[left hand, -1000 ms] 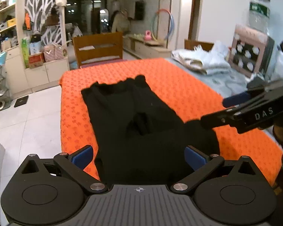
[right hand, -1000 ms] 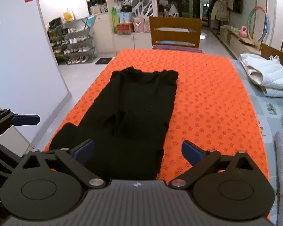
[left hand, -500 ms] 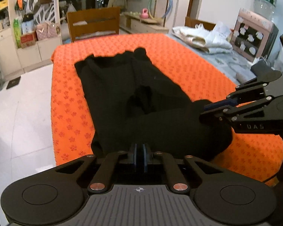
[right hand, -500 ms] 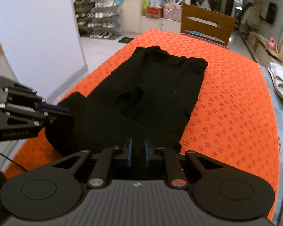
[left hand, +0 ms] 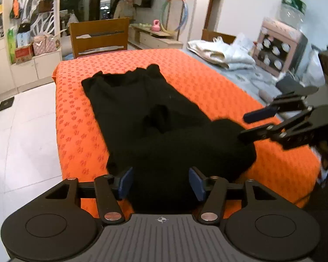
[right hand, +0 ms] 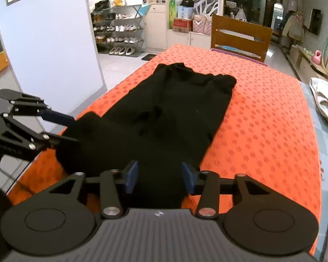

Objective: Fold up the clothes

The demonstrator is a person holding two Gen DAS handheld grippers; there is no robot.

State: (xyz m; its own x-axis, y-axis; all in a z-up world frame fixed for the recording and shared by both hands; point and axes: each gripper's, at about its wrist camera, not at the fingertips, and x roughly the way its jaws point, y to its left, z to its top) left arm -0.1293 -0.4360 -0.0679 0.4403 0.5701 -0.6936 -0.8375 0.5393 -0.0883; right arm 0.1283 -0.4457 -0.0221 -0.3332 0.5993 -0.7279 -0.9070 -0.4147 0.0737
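A black garment (left hand: 146, 111) lies lengthwise on the orange-covered table (left hand: 218, 91), its near end bunched and folded over; it also shows in the right wrist view (right hand: 172, 113). My left gripper (left hand: 160, 182) is open, its blue pads on either side of the near hem. My right gripper (right hand: 159, 175) is open too, astride the near hem. Each gripper shows in the other's view, the right one (left hand: 273, 120) at the right and the left one (right hand: 39, 126) at the left, both open beside the bunched cloth.
A wooden chair (left hand: 98, 37) stands at the table's far end. White folded clothes (left hand: 220, 52) lie on a grey surface to the right, with a pink box (left hand: 280, 45). A shoe rack (right hand: 118, 30) and a white wall (right hand: 48, 43) are left. Tiled floor (left hand: 21, 120) lies beside the table.
Both grippers were open a second ago, shut on the garment's near end half a second ago, and now stand open again. The near end now lies bunched and folded over.
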